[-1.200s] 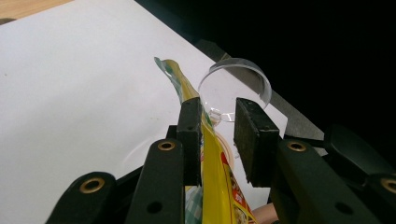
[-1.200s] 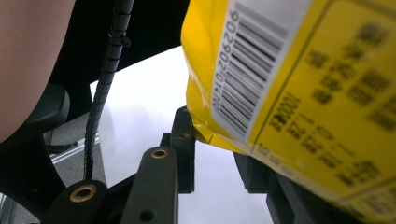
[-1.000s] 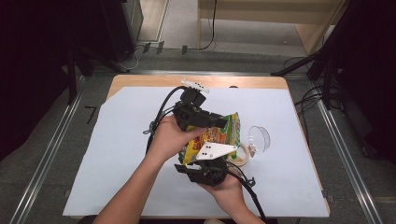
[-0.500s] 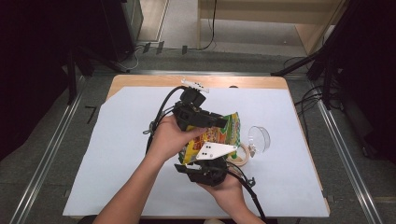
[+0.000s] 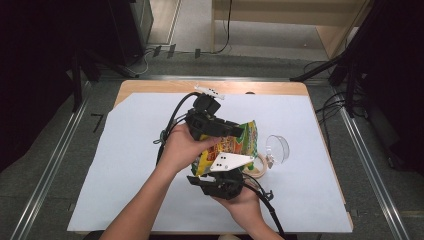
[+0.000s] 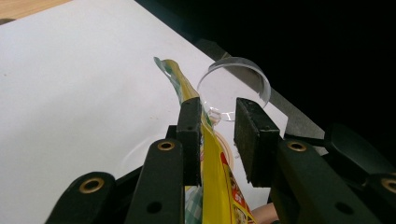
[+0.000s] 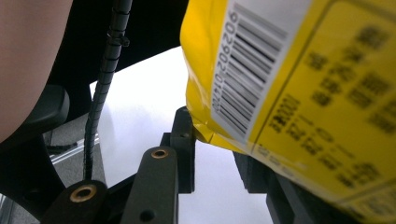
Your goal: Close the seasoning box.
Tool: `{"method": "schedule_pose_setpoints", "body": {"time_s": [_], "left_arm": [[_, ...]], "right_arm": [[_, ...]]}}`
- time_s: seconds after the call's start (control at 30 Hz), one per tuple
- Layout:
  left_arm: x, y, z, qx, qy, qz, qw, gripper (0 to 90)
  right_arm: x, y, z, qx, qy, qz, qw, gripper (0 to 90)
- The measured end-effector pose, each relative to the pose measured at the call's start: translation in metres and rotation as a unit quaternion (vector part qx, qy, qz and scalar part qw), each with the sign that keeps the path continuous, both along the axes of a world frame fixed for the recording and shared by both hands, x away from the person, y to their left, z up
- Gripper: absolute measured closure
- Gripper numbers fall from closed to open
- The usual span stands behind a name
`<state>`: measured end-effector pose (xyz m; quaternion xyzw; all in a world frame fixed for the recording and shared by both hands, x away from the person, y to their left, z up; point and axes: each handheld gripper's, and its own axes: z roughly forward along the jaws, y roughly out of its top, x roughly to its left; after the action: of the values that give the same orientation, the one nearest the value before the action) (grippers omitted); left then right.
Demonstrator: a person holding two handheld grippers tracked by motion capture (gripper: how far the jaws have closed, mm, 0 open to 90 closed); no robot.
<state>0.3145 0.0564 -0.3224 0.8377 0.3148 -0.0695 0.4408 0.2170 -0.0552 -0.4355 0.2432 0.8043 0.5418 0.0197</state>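
Note:
A yellow snack bag (image 5: pixel 241 141) is held up over the middle of the table between both grippers. My left gripper (image 5: pixel 234 131) comes at it from the far side. In the left gripper view the bag's thin top edge (image 6: pixel 215 163) lies against one pad, with a clear gap to the other pad, so the left gripper (image 6: pixel 217 112) is open. My right gripper (image 5: pixel 226 169) is under the bag on the near side. In the right gripper view the bag's barcoded corner (image 7: pixel 303 93) hangs over the right gripper (image 7: pixel 212 135), white sheet shows between the jaws, and one jaw is mostly hidden.
A clear round plastic lid (image 5: pixel 277 146) stands on edge just right of the bag, also seen as the clear lid (image 6: pixel 233 88) beyond the left jaws. A pale ring (image 5: pixel 260 170) lies by the bag. A white sheet (image 5: pixel 125 165) covers the wooden table (image 5: pixel 165 87).

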Motion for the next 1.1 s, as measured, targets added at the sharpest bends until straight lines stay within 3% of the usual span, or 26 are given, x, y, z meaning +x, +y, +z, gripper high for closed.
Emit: {"method": "schedule_pose_setpoints", "body": {"time_s": [1.1], "left_arm": [[0.0007,-0.0019,-0.0019,0.005,0.001,0.001,1.0,73.2]], "right_arm": [[0.0005,-0.0019,-0.0006,-0.001,0.003,0.001,1.0,72.2]]}}
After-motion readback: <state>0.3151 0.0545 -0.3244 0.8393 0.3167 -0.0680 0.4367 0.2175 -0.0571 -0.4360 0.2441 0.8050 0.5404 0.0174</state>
